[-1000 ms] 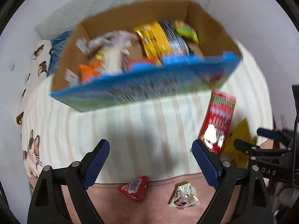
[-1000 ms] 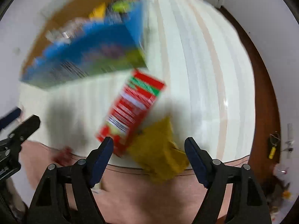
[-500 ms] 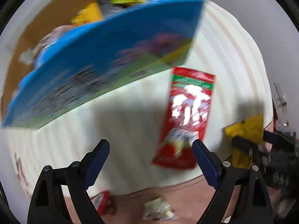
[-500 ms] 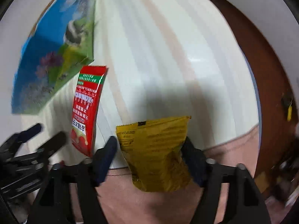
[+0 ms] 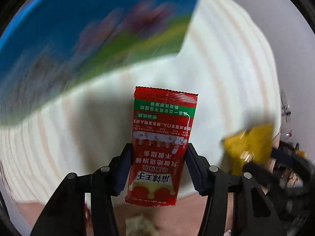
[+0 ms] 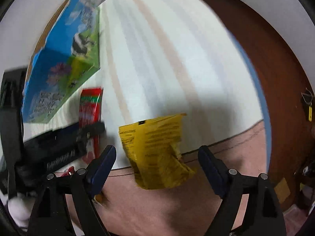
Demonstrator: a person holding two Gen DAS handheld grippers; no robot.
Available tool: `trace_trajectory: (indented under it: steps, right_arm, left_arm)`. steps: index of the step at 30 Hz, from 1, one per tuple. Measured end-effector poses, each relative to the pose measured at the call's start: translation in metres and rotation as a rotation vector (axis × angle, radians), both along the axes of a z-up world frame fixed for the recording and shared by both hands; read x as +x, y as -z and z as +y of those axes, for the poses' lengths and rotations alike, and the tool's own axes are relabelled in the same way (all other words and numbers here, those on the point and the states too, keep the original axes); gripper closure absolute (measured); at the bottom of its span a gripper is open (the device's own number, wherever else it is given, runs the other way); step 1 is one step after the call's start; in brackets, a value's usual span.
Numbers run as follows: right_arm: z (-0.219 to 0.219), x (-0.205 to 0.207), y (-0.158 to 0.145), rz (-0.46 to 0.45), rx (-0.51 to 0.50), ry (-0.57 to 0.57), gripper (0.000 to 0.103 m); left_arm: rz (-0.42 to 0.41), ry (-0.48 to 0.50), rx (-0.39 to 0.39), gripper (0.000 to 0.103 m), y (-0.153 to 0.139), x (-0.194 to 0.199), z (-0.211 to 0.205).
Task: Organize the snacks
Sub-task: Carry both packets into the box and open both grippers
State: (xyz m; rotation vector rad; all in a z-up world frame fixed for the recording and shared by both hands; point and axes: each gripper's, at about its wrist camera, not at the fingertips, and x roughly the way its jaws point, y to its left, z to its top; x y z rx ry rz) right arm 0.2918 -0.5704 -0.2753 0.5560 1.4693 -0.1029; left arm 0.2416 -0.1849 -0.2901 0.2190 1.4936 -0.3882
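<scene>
The left gripper (image 5: 159,169) has just been closing, and its blue pads now press both long edges of the red snack packet (image 5: 163,143) low on its length, a sensible place to pinch a flat sachet since the sealed sides give the jaws something firm to bite without crushing what is inside. The packet lies on the striped cloth (image 5: 226,78) near the pink edge (image 5: 196,206), just in front of the blue snack box (image 5: 88,29), which I take to be where it is headed. It is a slim, glossy red sachet with a green band near its far end, a crimped seal beyond that, and white and yellow print. The right gripper (image 6: 157,169) hangs wide apart over the yellow packet (image 6: 157,151), its jaws having just been opening a little, and touches nothing; it looks lined up to straddle that one next. The yellow packet is crumpled, matte, printed in small black text, and lies half on the cloth, half over the pink edge, near the red one.
</scene>
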Motion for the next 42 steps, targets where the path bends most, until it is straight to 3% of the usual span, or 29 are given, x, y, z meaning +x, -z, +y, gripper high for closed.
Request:
trace_trajectory:
  steps: [4, 6, 9, 13, 18, 24, 31, 34, 42]
  right_arm:
    - [0.024, 0.004, 0.011, 0.022, -0.105, -0.107, 0.017]
    - [0.032, 0.003, 0.013, 0.025, -0.148, -0.131, 0.030]
    - [0.044, 0.002, 0.010, 0.021, -0.148, -0.153, 0.037]
    - [0.072, -0.003, 0.002, 0.027, -0.103, -0.215, 0.041]
    - [0.082, -0.012, 0.007, 0.053, -0.086, -0.216, 0.038]
    - [0.086, -0.025, 0.020, 0.045, -0.116, -0.207, 0.040]
    - [0.082, -0.026, 0.008, -0.013, -0.064, -0.172, 0.045]
    - [0.086, -0.023, -0.007, -0.046, -0.010, -0.165, 0.046]
    - [0.108, 0.013, -0.084, -0.215, 0.068, -0.220, 0.046]
  left_arm:
    - [0.057, -0.114, 0.024, 0.052, 0.013, -0.032, 0.053]
    - [0.078, -0.160, 0.031, 0.052, 0.018, -0.041, 0.072]
    - [0.094, -0.213, 0.014, 0.052, 0.024, -0.049, 0.092]
    - [0.102, -0.173, -0.010, 0.047, 0.032, -0.053, 0.096]
    - [0.098, -0.152, -0.027, 0.047, 0.033, -0.042, 0.108]
    - [0.074, -0.166, -0.023, 0.059, 0.025, -0.036, 0.118]
    - [-0.003, -0.172, -0.042, 0.060, -0.017, -0.039, 0.136]
    - [-0.042, -0.180, -0.080, 0.060, -0.050, -0.041, 0.147]
    - [-0.162, -0.201, -0.214, 0.060, -0.153, -0.025, 0.172]
